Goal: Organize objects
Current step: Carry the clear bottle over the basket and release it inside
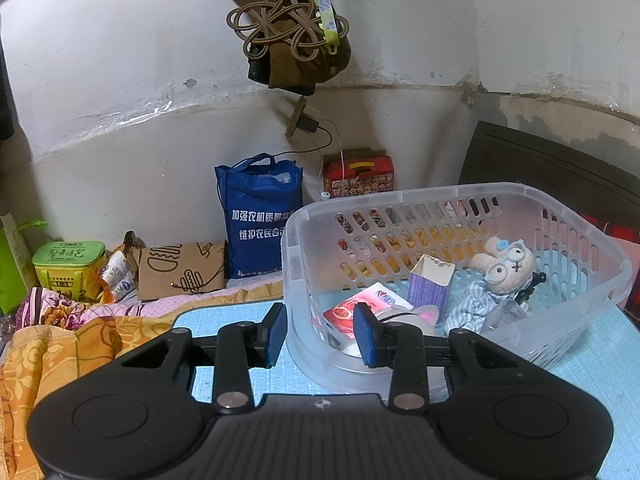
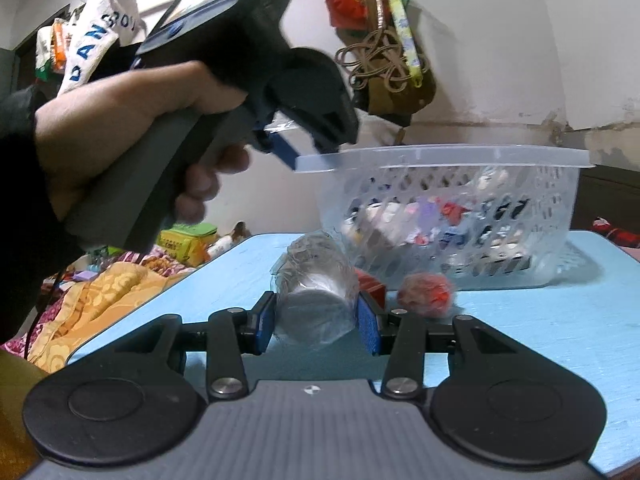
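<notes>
A clear plastic basket [image 1: 552, 332] stands on the light blue table [image 1: 224, 316]. It holds a plush bunny with glasses [image 1: 506, 266], a purple carton [image 1: 430, 284] and a red-and-white packet [image 1: 360, 308]. My left gripper [image 1: 320, 330] straddles the basket's near-left rim, one pad outside and one inside, and looks closed on it; the right wrist view shows it at the rim [image 2: 316, 160]. My right gripper [image 2: 316, 320] is shut on a crumpled clear plastic cup [image 2: 316, 280] lying on the table [image 2: 540, 320]. A red ball-like thing [image 2: 426, 294] and a small red box [image 2: 372, 288] lie beyond it.
A blue tote bag [image 1: 260, 216], a brown paper bag [image 1: 180, 272], a green tin [image 1: 68, 264] and a red box [image 1: 360, 174] stand against the white wall. Orange and floral bedding [image 1: 60, 344] lies left of the table. Cords and bags [image 1: 288, 36] hang above.
</notes>
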### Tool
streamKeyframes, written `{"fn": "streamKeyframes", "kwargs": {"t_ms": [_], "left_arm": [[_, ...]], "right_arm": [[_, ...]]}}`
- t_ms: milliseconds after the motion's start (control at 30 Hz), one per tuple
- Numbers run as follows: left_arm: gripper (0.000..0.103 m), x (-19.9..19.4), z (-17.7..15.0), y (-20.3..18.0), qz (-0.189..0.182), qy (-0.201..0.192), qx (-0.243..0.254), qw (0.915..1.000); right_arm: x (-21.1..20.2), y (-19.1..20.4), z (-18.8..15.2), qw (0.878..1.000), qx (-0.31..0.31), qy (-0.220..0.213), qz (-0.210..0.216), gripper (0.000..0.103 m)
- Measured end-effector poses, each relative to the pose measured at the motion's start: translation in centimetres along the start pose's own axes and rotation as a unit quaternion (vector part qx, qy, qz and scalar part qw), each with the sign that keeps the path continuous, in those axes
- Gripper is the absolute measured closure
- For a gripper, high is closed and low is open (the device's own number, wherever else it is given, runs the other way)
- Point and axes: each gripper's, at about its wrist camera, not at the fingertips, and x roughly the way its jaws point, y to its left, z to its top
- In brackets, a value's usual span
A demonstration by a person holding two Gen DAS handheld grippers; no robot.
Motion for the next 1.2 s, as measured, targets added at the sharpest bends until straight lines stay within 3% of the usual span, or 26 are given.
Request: {"fn": "streamKeyframes", "kwargs": {"t_ms": [400,667,767,900,1067,1133,1167,1200], "left_arm": [[0.063,0.0,0.0,0.0,0.001,0.0,0.0,1.0],[0.063,0.0,0.0,0.0,0.001,0.0,0.0,1.0],[0.063,0.0,0.0,0.0,0.002,0.0,0.0,1.0],[0.063,-0.1,-0.1,-0.3,0.004,0.0,0.001,1.0],[0.063,0.0,-0.2,-0.2,0.002,0.0,0.0,1.0],[0.062,0.0,-0.2,-0.2,0.001,-0.001,0.001,1.0],[0.062,0.0,-0.2,-0.2,0.001,-0.001,0.001,1.0],[0.062,0.0,-0.2,-0.2,0.0,-0.001,0.0,1.0]], "right_arm": [[-3.5,-4.2,1.5,0.999,0.01,-0.019,-0.027,0.056],[-5.7,-9.4,7.5,0.995,0.004,-0.08,-0.067,0.056],[-4.0,-10.7,11.2,0.993,-0.007,-0.092,-0.068,0.056],[0.9,-12.2,16.1,0.998,0.005,-0.056,-0.026,0.056],[6.2,-12.4,17.0,1.0,0.02,0.005,0.017,0.054],[7.6,-12.2,16.5,0.999,0.017,0.019,0.034,0.031],[7.9,-12.6,16.3,0.999,0.013,0.018,0.031,0.002],[7.8,-12.8,15.9,1.0,0.015,0.003,0.014,0.0]]}}
